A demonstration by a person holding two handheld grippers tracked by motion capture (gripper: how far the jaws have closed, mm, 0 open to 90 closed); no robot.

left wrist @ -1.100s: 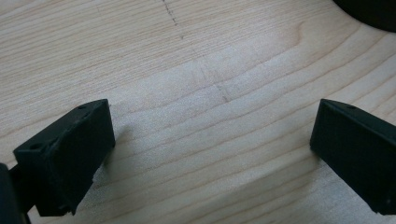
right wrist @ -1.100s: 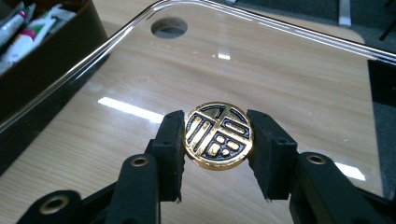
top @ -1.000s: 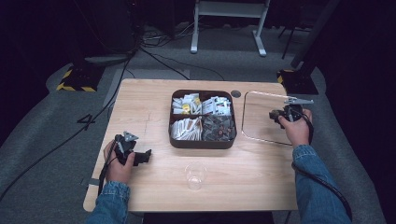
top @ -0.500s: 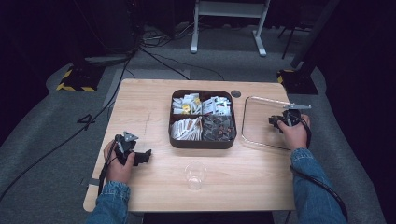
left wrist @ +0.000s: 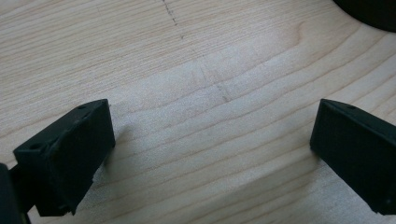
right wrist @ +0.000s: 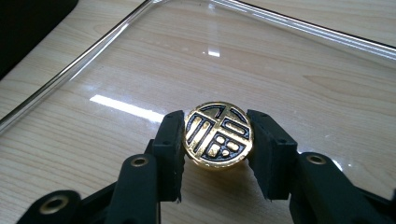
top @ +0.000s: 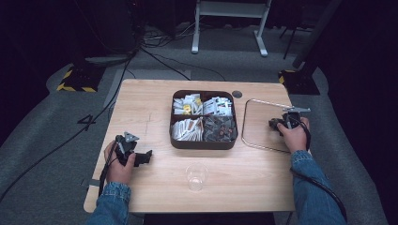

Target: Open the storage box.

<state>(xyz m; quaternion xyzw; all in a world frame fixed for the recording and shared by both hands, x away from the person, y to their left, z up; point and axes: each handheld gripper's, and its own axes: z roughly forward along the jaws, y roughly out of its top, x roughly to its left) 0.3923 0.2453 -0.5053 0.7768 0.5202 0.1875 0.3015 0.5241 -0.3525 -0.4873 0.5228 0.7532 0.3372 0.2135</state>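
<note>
- A light wooden table stands on a grey floor in a dark room; cables run across the floor behind it, and a white metal stand rises at the back.
- At the table's middle sits a dark four-compartment tray of packets, with a clear plastic cup nearer the person.
- To the tray's right lies a clear glass tray with a raised rim.
- The right gripper is over this glass tray, its jaws partly closed and pressing on opposite edges of a round gold-and-black coin.
- The coin sits between the pads near their tips, just above the glass; whether it touches the glass cannot be told.
- Its patterned face is turned up toward the gripper's camera. Being round, it has no long axis, and its flat plane lies roughly level with the tray.
- The left gripper rests low over bare wood at the table's left front, jaws wide apart and holding nothing.
</note>
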